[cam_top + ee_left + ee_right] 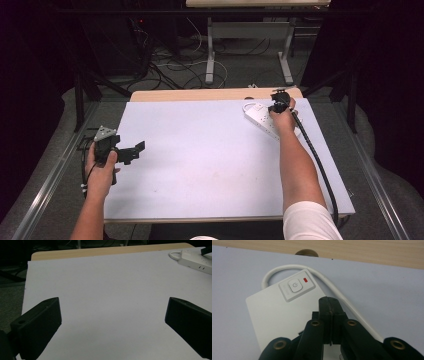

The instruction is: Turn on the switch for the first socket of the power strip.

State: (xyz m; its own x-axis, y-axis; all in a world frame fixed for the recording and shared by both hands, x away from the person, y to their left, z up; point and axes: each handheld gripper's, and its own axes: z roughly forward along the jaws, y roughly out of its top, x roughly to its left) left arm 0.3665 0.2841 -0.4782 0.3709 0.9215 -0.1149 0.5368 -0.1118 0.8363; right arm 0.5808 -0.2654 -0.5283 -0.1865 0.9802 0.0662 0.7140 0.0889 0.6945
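right gripper [331, 315]: jaws pressed together over white plastic power strip [277, 312] | left gripper [134, 150]: jaws spread, well left of strip | white table sheet [210, 160]

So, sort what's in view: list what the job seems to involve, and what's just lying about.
Seems in use:
- white power strip with its power button
- right gripper, shut, over the strip
- strip's white cord

Idle or background:
- left gripper, open over the bare white table
- floor cables beyond the table
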